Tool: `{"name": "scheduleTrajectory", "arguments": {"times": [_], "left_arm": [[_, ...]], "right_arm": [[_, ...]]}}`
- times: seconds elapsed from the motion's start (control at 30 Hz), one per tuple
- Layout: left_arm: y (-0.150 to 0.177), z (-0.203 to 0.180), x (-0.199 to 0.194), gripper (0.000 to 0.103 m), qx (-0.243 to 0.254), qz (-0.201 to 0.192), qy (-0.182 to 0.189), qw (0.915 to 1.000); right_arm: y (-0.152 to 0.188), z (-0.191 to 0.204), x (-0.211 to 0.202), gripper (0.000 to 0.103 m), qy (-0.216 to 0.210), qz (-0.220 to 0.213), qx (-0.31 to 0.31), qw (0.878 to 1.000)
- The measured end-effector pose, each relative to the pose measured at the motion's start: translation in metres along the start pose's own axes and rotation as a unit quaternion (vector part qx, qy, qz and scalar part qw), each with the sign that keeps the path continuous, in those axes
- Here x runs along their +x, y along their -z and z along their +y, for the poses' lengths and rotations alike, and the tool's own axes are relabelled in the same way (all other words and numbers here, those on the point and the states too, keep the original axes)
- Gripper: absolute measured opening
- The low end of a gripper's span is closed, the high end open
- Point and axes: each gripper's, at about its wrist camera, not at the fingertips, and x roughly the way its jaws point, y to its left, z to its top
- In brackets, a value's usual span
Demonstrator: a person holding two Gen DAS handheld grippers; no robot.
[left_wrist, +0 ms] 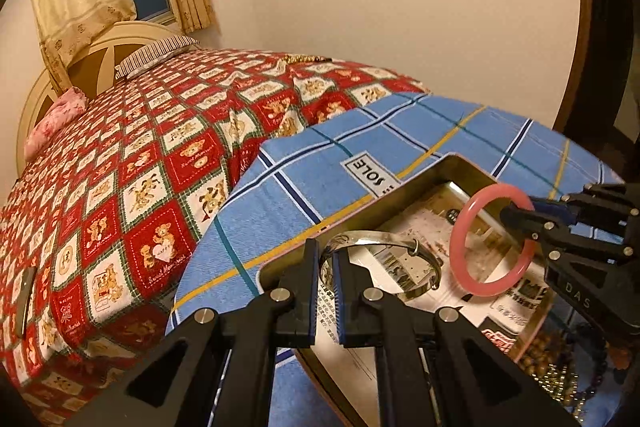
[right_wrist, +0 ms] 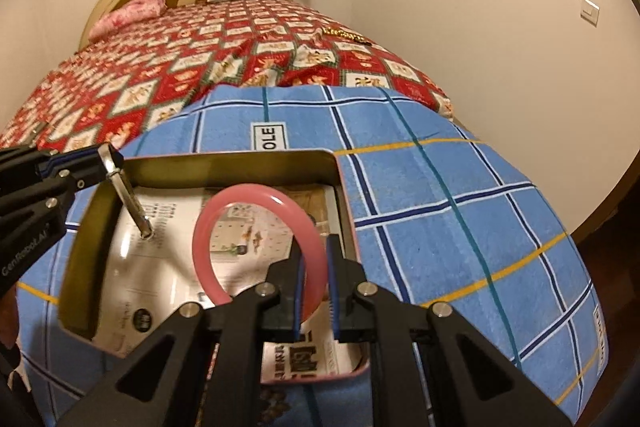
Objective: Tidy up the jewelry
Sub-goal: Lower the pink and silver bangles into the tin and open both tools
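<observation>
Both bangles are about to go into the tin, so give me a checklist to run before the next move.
1. Left tool shut on the silver bangle: ok.
2. Right tool shut on the pink bangle: ok.
3. Both bangles over the tin: ok.
4. Bangles apart from each other: ok.
5. Tin floor free of other jewelry: cannot tell, partly hidden.
6. Bead strands outside the tin: ok.

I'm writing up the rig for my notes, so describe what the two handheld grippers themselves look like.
Both are matte black plastic with triangular cut-outs, silver round pivot pins and blue ribbed strips lining the fingers. The left gripper carries white "GenRobot.AI" lettering on its side, seen from the right wrist. The right gripper shows "DAS" lettering, seen from the left wrist. No cables or sleeves are visible.
</observation>
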Motion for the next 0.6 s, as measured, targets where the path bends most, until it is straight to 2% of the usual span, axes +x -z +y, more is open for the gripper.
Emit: {"name": "scheduleTrajectory", "arguments": {"times": [0.2,0.37,0.43,0.47,0.5,0.57,0.6], "left_arm": [[0.000,-0.006,0.013,0.006,0.021,0.015,-0.023,0.9994],[0.001,-0.010,0.014,0.011,0.031,0.023,-0.022,0.9990],[0.000,-0.011,0.012,0.020,0.032,0.017,-0.026,0.9990],[-0.001,-0.011,0.011,0.036,0.031,0.013,-0.031,0.9990],[-0.001,-0.010,0.010,0.056,0.030,0.009,-0.035,0.9989],[-0.002,-0.009,0.004,0.072,0.029,-0.007,-0.045,0.9985],[-0.003,-0.009,0.002,0.072,0.030,-0.013,-0.044,0.9985]], "right_arm": [[-0.002,0.005,0.005,0.012,0.015,0.001,-0.023,1.000],[-0.004,0.004,0.008,0.013,0.015,0.000,-0.021,1.000],[-0.004,0.003,0.008,0.015,0.013,-0.002,-0.019,1.000],[-0.003,0.003,0.007,0.018,0.013,-0.006,-0.017,1.000],[-0.004,0.004,0.006,0.019,0.012,-0.008,-0.016,1.000],[-0.004,0.004,0.005,0.020,0.014,-0.011,-0.016,1.000],[-0.004,0.004,0.004,0.020,0.016,-0.013,-0.016,1.000]]}}
